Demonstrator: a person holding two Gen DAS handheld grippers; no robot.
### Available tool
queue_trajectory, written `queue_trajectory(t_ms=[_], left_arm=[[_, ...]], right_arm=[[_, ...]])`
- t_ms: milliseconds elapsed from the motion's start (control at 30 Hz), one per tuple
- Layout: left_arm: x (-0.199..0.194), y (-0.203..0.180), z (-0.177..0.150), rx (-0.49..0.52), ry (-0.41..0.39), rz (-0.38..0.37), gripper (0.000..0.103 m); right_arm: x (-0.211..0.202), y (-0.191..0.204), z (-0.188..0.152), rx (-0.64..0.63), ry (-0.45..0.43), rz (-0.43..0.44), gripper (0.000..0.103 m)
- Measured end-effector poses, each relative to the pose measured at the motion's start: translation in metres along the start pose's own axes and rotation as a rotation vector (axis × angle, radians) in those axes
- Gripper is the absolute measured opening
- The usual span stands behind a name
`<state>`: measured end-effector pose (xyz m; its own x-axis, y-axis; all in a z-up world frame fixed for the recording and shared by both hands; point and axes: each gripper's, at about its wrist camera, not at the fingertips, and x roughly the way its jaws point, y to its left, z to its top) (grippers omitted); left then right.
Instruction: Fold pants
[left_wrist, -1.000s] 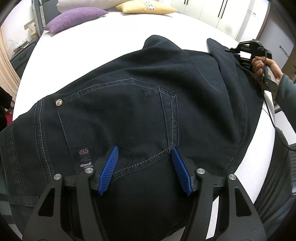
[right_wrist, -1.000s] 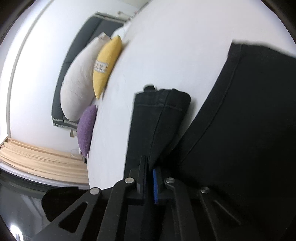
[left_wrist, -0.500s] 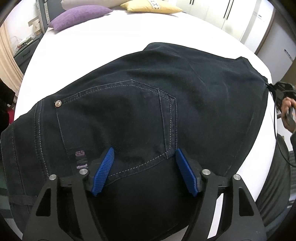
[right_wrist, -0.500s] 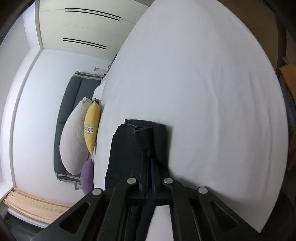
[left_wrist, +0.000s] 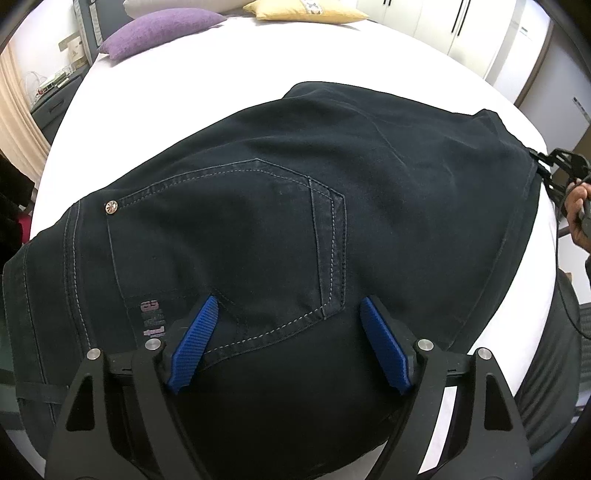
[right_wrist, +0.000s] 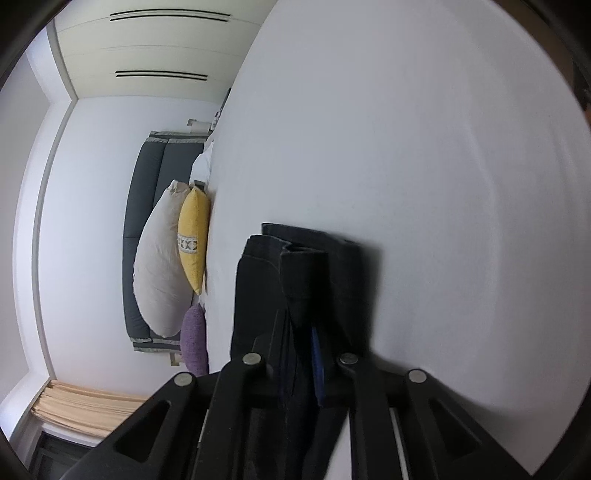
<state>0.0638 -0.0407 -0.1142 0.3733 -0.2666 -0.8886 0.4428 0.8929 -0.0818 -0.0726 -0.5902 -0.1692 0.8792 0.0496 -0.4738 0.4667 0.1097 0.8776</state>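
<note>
Dark navy pants (left_wrist: 280, 206) lie spread on the white bed (left_wrist: 229, 59), back pocket up. My left gripper (left_wrist: 291, 325) is open, its blue pads either side of the pocket's lower edge, resting just over the fabric. My right gripper (right_wrist: 301, 332) is shut on the pants' leg end (right_wrist: 291, 269), which hangs folded between its jaws; in the left wrist view the right gripper (left_wrist: 561, 166) shows at the pants' far right corner, held by a hand.
A purple pillow (left_wrist: 162, 22) and a yellow pillow (left_wrist: 303, 7) lie at the bed's head, with a pale pillow (right_wrist: 159, 266) and dark headboard (right_wrist: 147, 192). White wardrobes (left_wrist: 461, 29) stand beyond. The bed's edge is at the right.
The right gripper has pulled the leg end outward to the right, stretching the pants flat. The left gripper stayed open over the pocket, shifting slightly.
</note>
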Motion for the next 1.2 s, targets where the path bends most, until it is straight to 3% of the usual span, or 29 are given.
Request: queue_trajectory(t_ms=[133,233,367,467,767,833,900,967,1033,1133,1200], left_arm=[[0.001,-0.002,0.001,-0.003,0.004,0.004,0.082],[0.002,-0.004,0.004,-0.011,0.002,-0.002,0.082],[0.001,-0.005,0.006,-0.01,-0.004,-0.009,0.082],[0.001,-0.005,0.006,0.002,-0.007,-0.002,0.085],[0.003,0.006,-0.002,-0.005,-0.028,-0.011,0.09],[0.002,0.007,-0.003,-0.007,-0.033,-0.012,0.09],[0.003,0.008,-0.004,-0.006,-0.035,-0.007,0.091],[0.003,0.009,-0.005,-0.008,-0.038,-0.007,0.093],[0.004,0.005,-0.005,-0.007,-0.041,-0.007,0.095],[0.005,0.003,-0.006,-0.004,-0.043,-0.007,0.097],[0.006,-0.001,-0.006,0.0,-0.043,-0.006,0.098]], right_arm=[[0.007,0.013,0.006,-0.073,0.002,-0.037,0.004],[-0.011,0.015,0.007,-0.058,-0.05,-0.021,0.004],[-0.033,-0.007,0.001,-0.034,-0.108,-0.079,0.003],[-0.03,-0.027,0.001,0.0,-0.105,-0.033,0.003],[-0.041,-0.012,0.001,-0.022,-0.093,-0.111,0.005],[-0.048,0.001,-0.001,-0.069,-0.101,-0.194,0.012],[-0.049,0.029,-0.003,-0.186,-0.125,-0.33,0.026],[-0.062,0.044,-0.002,-0.223,-0.217,-0.392,0.063],[-0.072,0.042,0.006,-0.194,-0.26,-0.346,0.066],[-0.076,0.046,0.013,-0.22,-0.263,-0.412,0.066],[-0.069,0.063,0.012,-0.305,-0.198,-0.329,0.064]])
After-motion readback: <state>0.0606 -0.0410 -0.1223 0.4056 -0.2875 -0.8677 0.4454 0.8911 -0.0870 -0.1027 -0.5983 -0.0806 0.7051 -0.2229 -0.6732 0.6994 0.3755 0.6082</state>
